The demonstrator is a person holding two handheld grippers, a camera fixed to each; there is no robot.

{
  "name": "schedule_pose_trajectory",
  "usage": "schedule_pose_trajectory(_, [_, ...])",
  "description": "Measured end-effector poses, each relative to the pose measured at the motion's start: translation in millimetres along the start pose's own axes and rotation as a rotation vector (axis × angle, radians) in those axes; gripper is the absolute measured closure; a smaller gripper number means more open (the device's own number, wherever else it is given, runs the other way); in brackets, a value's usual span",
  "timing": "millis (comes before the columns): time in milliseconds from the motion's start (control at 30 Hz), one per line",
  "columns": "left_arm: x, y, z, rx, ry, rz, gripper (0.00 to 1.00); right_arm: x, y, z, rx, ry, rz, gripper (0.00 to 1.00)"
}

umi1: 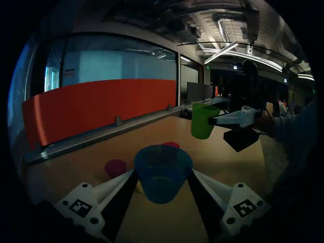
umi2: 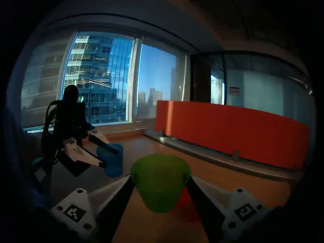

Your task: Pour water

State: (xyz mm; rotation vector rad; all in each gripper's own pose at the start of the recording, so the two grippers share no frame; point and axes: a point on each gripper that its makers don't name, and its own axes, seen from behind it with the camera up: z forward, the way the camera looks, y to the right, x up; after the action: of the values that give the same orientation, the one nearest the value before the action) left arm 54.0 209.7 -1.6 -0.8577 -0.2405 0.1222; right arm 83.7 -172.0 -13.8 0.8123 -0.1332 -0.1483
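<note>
- The left hand-held gripper (umi1: 163, 175) is clenched on a blue cup (umi1: 163, 178), with one finger pressed to each side of the cup's wall.
- The blue cup stands upright between the fingers with its mouth open to the top. I cannot tell whether there is water inside.
- The right hand-held gripper (umi2: 160, 182) is likewise closed around a green cup (umi2: 160, 184), gripping it on both sides. This cup is upright too.
- In the left gripper view, the green cup hangs in the air above the far part of the desk (umi1: 121, 146), higher than the blue cup and off to its right, and the two cups are apart.
- In the right gripper view, the blue cup sits to the left of the green one, held out by the other gripper over the desk, with a gap between them.
- A magenta cup (umi1: 116, 167) stands on the desk just left of the blue cup, and a second reddish cup (umi1: 171, 144) peeks out from behind its rim.
- A person's sleeve (umi1: 297, 125) shows at the right edge of the left gripper view, behind the gripper that carries the green cup.
- An orange panel (umi1: 101, 105) runs along the far side of the desk, below a glass wall.
- Large windows (umi2: 97, 77) show tall buildings and blue sky.
</note>
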Motion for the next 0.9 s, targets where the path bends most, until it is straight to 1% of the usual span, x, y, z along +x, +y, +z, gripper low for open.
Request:
schedule_pose_trajectory(167, [2,-0.2,1.3,-0.002,0.007,-0.005,0.16,5,2,-0.4,-0.003,0.020,0.003,0.09])
schedule_pose_trajectory(467, [4,-1.3,2.7,0.001,0.018,-0.010,0.16,6,5,0.4,-0.002,0.026,-0.005,0.09])
schedule_pose_trajectory(700, [12,-3.3,1.9,0.004,0.036,-0.015,0.16,8,4,2.0,0.002,0.040,-0.008,0.09])
schedule_pose_trajectory(900, [20,-6.5,0.8,0.012,0.051,-0.006,0.16,10,3,3.5,0.007,0.047,-0.002,0.09])
